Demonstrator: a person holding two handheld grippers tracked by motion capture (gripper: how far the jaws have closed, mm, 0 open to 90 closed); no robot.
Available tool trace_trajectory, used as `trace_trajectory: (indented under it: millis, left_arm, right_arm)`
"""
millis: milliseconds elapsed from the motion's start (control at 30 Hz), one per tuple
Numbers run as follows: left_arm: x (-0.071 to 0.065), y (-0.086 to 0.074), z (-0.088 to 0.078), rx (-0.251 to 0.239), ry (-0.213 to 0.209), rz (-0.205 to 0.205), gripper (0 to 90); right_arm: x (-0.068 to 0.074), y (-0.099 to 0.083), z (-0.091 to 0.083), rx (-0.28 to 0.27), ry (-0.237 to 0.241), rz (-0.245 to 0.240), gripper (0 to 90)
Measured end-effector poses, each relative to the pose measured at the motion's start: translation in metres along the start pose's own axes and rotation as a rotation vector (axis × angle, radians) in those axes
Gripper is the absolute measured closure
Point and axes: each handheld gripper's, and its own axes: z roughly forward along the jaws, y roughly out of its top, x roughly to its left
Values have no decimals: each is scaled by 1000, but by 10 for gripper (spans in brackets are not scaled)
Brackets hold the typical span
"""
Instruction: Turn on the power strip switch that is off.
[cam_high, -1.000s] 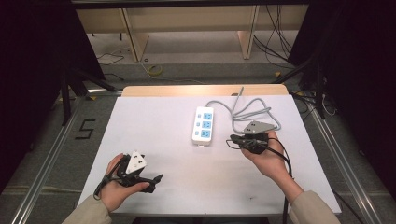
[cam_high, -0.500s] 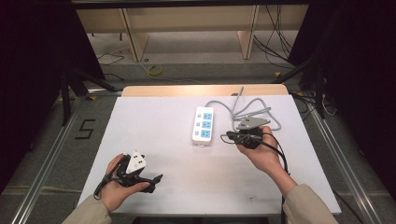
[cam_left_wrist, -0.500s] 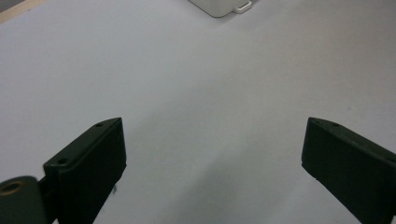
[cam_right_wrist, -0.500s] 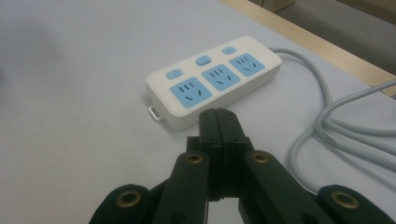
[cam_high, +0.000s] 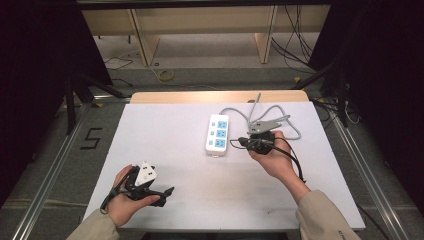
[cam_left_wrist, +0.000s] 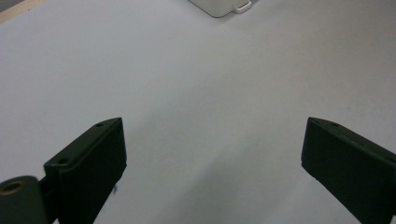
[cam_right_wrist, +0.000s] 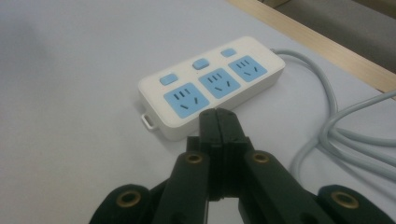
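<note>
A white power strip (cam_high: 218, 133) with three blue sockets and blue switches lies on the white table (cam_high: 165, 130). The right gripper view brings the strip (cam_right_wrist: 212, 85) close. My right gripper (cam_high: 234, 143) is shut with nothing between its jaws, its tips (cam_right_wrist: 218, 116) just short of the strip's near-right side. My left gripper (cam_high: 167, 192) rests near the table's front left, held in a hand; its jaws stand wide open over bare table (cam_left_wrist: 210, 140), and one corner of the strip (cam_left_wrist: 219, 6) shows far ahead.
The strip's grey cable (cam_high: 280, 122) loops on the table behind my right hand and runs off the far edge (cam_right_wrist: 336, 135). A wooden strip (cam_high: 220, 96) borders the table's far side. Shelving and cables stand on the floor beyond.
My right gripper has slid left toward the power strip, jaws still shut. The left hand has stayed where it was.
</note>
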Motion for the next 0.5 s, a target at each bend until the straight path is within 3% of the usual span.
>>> trace_trajectory:
  millis: [500]
  left_arm:
    - [0,0,0,1,-3,-1,65]
  right_arm:
    - [-2,10,19,33,6,-11,900]
